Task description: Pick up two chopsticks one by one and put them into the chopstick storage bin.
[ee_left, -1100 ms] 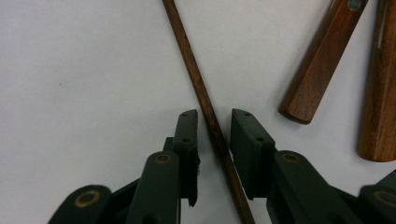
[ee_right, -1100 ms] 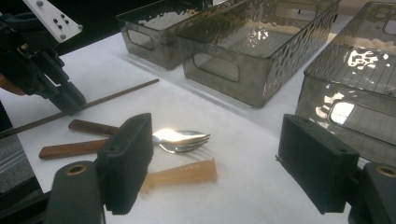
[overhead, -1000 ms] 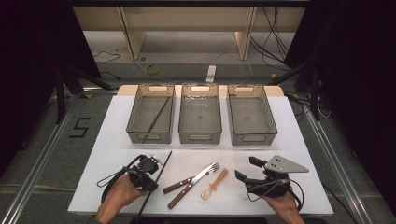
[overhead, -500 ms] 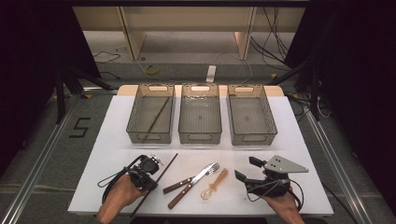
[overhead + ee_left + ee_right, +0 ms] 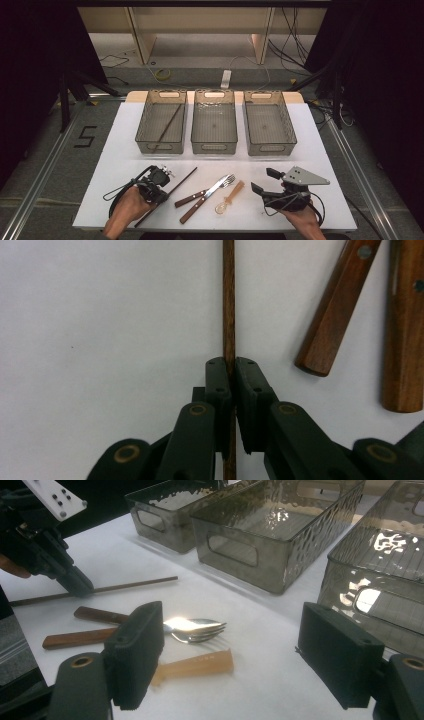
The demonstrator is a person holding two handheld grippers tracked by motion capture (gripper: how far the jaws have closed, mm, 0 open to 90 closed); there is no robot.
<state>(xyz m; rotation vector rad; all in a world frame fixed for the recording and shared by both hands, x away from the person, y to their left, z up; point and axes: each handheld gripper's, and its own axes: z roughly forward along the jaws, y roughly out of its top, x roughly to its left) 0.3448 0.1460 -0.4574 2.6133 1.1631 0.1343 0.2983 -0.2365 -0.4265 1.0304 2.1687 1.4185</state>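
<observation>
High view: both forearms enter from the bottom edge, one gripper per hand, low over the white table [image 5: 320, 150]. Left hand [image 5: 127, 210] is angled up and to the right, with the left gripper [image 5: 159, 184] down on the dark wooden chopstick [image 5: 170, 194] that lies diagonally on the table. In the left gripper view the jaws are clamped together on that chopstick [image 5: 229, 300], pads pressed to both sides of it, stick running straight up between them; two brown wooden handles [image 5: 335, 310] lie just to the side. Right hand [image 5: 300, 220] sits near the front right corner, right gripper [image 5: 262, 182] pointing left toward the cutlery, grey three-cornered plate on top. In the right gripper view its jaws stand wide apart, nothing between them, aimed at the fork [image 5: 192, 626] and the translucent amber spoon [image 5: 195, 666]. Fork, a second wooden-handled utensil [image 5: 192, 210] and the spoon lie together at the front centre, between the two grippers. Three smoky clear bins [image 5: 215, 147] sit in a row farther back; the left bin [image 5: 142, 135] holds another chopstick [image 5: 167, 126]. Writing: a black "5" [image 5: 85, 136] on the floor, left of the table. No other readable labels.
</observation>
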